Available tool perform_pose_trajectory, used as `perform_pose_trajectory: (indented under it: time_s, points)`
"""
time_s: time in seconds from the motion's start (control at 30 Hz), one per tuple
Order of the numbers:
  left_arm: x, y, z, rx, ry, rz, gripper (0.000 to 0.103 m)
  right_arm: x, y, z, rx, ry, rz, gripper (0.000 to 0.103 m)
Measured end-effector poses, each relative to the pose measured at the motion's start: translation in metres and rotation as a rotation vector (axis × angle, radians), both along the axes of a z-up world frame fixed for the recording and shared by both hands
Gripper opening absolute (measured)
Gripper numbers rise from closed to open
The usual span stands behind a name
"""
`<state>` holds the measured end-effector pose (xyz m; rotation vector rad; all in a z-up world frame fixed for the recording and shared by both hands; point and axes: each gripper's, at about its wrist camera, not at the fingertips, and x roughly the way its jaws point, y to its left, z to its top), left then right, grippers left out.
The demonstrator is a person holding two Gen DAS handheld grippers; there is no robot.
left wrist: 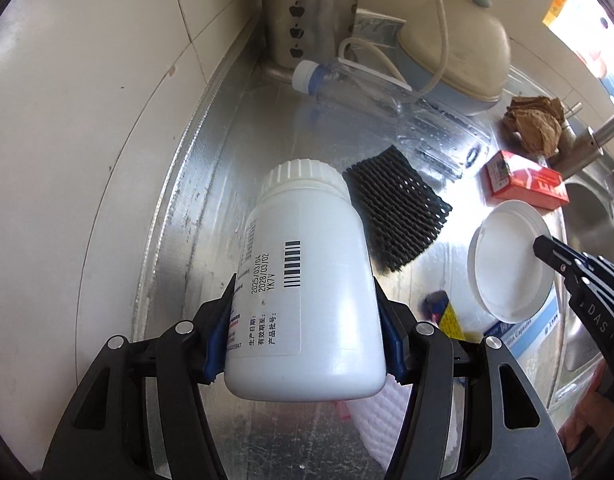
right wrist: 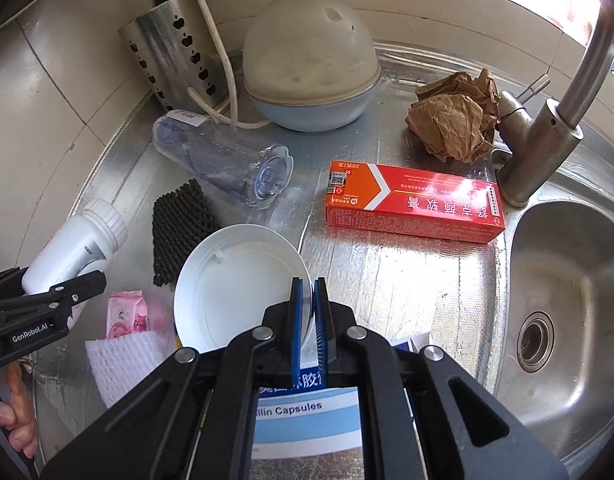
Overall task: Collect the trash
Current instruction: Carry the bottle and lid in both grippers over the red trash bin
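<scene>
My left gripper (left wrist: 303, 312) is shut on a white plastic bottle (left wrist: 307, 280) with a ribbed cap and a barcode label, held above the steel counter; the same white bottle (right wrist: 73, 244) shows at the left of the right wrist view. My right gripper (right wrist: 307, 292) is shut on the rim of a white round lid (right wrist: 235, 284), lifted off the counter. That white lid (left wrist: 507, 260) and the right gripper's fingers (left wrist: 555, 252) appear at the right of the left wrist view. Loose on the counter lie a clear plastic bottle (right wrist: 223, 160), a red carton (right wrist: 411, 204), crumpled brown paper (right wrist: 455, 120) and black foam netting (right wrist: 179, 228).
A blue-and-cream lidded cooker (right wrist: 311, 64) and a perforated steel utensil holder (right wrist: 175, 52) stand at the back. A tap (right wrist: 547, 132) and sink basin (right wrist: 567, 292) are at the right. A pink packet (right wrist: 127, 316), white foam net (right wrist: 127, 360) and capsule box (right wrist: 303, 420) lie near.
</scene>
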<state>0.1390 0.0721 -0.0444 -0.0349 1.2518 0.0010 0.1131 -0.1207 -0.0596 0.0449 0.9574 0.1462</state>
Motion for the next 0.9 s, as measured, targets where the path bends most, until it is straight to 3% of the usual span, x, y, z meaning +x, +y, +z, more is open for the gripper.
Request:
perform_pose_trajectory:
  time_s: [0.47, 0.73, 0.9]
  points:
    - [-0.097, 0.0, 0.048, -0.019, -0.062, -0.123, 0.059, -0.115, 0.009, 0.041, 0.036, -0.071, 0.047, 0.006]
    - [-0.178, -0.005, 0.066, -0.004, -0.075, -0.341, 0.059, -0.207, 0.023, 0.028, 0.046, -0.019, 0.014, 0.006]
    - [-0.23, -0.012, 0.054, 0.02, -0.035, -0.424, 0.059, -0.244, 0.025, 0.004, 0.022, 0.042, 0.088, 0.006]
